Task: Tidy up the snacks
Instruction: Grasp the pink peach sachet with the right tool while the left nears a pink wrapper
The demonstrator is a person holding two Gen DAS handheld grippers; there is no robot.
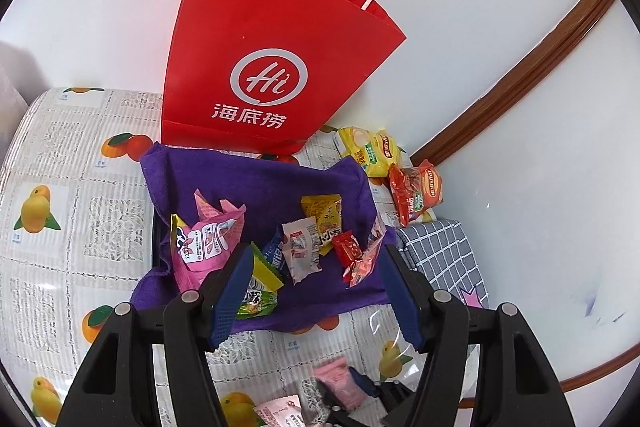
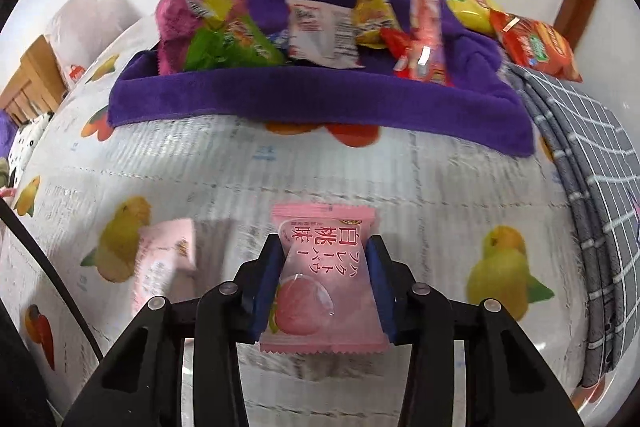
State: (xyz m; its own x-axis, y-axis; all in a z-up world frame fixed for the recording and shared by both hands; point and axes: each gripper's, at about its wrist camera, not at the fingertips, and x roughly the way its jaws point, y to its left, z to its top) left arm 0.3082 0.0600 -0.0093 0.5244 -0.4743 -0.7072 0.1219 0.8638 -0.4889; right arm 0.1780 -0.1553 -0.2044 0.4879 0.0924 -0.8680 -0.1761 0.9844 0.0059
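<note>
Right tongs (image 2: pixel 322 275) clenched on a pink sweet packet (image 2: pixel 320 287) above the worktop (image 2: pixel 420 187); left tongs (image 1: pixel 316 291) released, over the purple cloth (image 1: pixel 260 183).

Left gripper (image 1: pixel 316 291) at 6 o'clock, jaws apart, nothing between them. Beyond it a purple cloth-lined tray (image 1: pixel 260 179) holds assorted wrapped snacks. Red paper carrier bag (image 1: pixel 276 39) stands at 12 o'clock. Yellow crisp packet (image 1: pixel 370 149) and red crisp packet (image 1: pixel 416 193) lie at 2 o'clock.
</note>
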